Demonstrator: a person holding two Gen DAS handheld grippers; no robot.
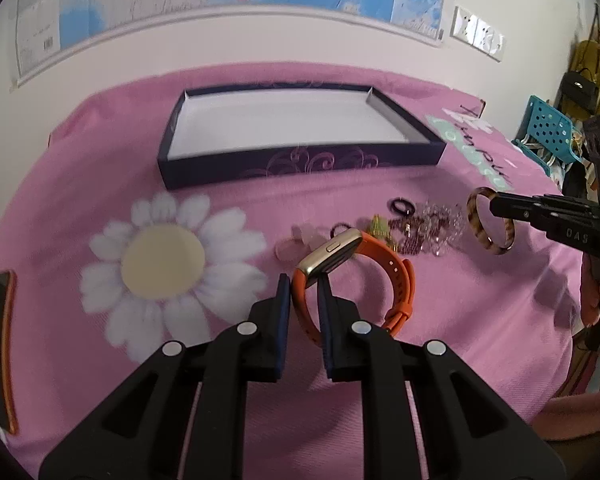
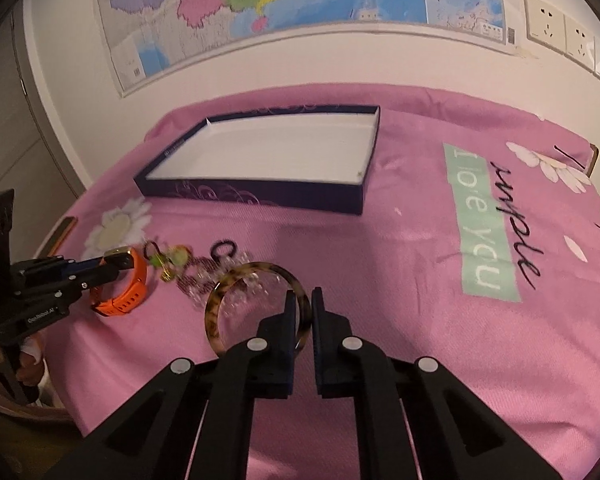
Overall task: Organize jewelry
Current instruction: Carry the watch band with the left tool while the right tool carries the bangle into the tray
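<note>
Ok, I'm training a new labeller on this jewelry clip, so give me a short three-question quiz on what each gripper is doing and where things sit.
1. True or false: the left gripper is shut on the orange watch.
2. What does the right gripper grip? A. a hair tie B. the tortoiseshell bangle C. the beads
3. Fill in: the tray holds ____ jewelry so far.

Key
1. True; its pads pinch the strap beside the gold case.
2. B; the bangle's rim sits between the closed pads.
3. No; its white floor is bare, and the beads and hair tie lie on the pink cloth.
</note>
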